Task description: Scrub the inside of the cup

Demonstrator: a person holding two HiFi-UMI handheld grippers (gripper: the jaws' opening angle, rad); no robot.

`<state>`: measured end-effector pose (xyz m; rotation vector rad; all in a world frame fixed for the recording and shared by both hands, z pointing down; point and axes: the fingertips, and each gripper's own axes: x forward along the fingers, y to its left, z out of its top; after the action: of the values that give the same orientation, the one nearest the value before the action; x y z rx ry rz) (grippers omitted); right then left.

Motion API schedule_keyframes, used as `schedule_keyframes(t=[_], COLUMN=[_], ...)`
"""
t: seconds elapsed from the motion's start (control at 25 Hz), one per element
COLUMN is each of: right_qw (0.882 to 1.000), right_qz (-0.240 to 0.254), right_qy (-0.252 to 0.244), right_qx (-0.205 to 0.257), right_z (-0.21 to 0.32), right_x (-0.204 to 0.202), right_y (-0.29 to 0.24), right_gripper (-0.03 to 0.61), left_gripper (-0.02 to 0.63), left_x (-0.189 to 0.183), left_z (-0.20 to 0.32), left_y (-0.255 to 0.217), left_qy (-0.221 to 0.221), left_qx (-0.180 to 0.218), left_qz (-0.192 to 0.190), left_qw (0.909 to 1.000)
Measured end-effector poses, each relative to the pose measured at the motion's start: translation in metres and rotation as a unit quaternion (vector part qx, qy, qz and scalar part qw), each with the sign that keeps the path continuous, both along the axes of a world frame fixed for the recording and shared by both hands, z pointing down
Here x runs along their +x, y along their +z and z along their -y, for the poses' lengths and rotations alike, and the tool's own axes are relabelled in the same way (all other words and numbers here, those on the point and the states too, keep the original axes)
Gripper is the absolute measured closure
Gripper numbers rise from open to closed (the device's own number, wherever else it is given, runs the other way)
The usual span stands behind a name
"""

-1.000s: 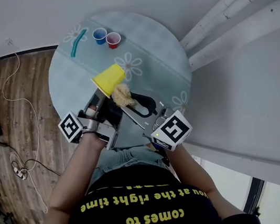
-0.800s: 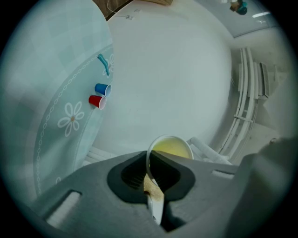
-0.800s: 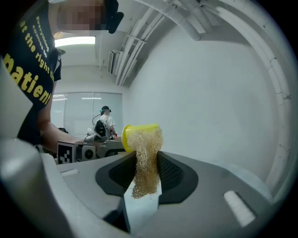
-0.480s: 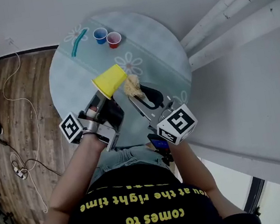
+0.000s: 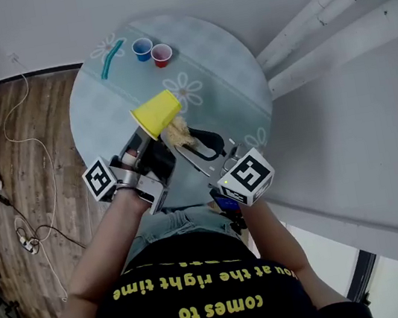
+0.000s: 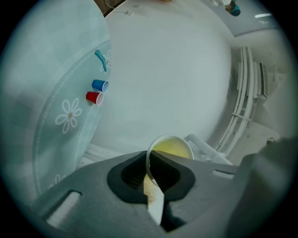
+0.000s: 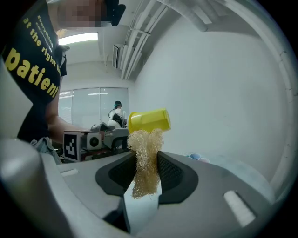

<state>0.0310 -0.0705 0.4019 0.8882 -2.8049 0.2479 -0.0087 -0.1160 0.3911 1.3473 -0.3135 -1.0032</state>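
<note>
Left gripper (image 6: 148, 174): clenched on the rim wall of the yellow cup (image 5: 155, 113), with one jaw inside the mouth and one outside. The cup lies on its side in the air, its base pointing away from this gripper.

Right gripper (image 7: 146, 169): grasping a tuft of beige mesh scrubber (image 7: 145, 155), which stands out past the jaw tips toward the cup.

Scrubber and cup: the scrubber's free end sits just beside the cup's rim, at the outer wall and not within. Whether it touches the wall cannot be told.

Cup's place: ahead of and slightly above the right gripper's jaws, held clear of the table (image 5: 223, 75).

Step in hand (judged): bringing the scrubber up to the mouth; the inside is not yet being scrubbed.

Next move (judged): the right gripper needs to line the scrubber up with the opening, push it in past the left gripper's inner jaw, then rub the inner wall. The left gripper must hold the thin cup steady without crushing it.

Beyond the grippers: a blue cup (image 5: 141, 49), a red cup (image 5: 161, 55) just beside it, and a teal stick (image 5: 111, 60) lie near the table's far edge, well apart from both grippers.
</note>
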Motion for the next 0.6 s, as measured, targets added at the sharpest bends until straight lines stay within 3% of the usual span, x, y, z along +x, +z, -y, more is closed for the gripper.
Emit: schedule_keyframes(t=[0.24, 0.36, 0.6], right_qw=[0.998, 0.997, 0.997], right_qz=[0.000, 0.014, 0.037], right_qy=[0.058, 0.079, 0.074], right_qx=[-0.004, -0.005, -0.013], right_z=[0.021, 0.024, 0.024], right_x=[0.023, 0.033, 0.028], right_y=[-0.003, -0.007, -0.012], right_gripper=[0.442, 0.442, 0.442], left_gripper=[0.597, 0.597, 0.597], left_x=[0.005, 0.006, 0.002], left_z=[-0.008, -0.012, -0.002], left_y=[-0.005, -0.004, 0.004], left_qy=[0.026, 0.034, 0.028], left_qx=[0.019, 0.034, 0.028], left_qz=[0.014, 0.040, 0.050], left_qw=[0.9994, 0.9980, 0.9980])
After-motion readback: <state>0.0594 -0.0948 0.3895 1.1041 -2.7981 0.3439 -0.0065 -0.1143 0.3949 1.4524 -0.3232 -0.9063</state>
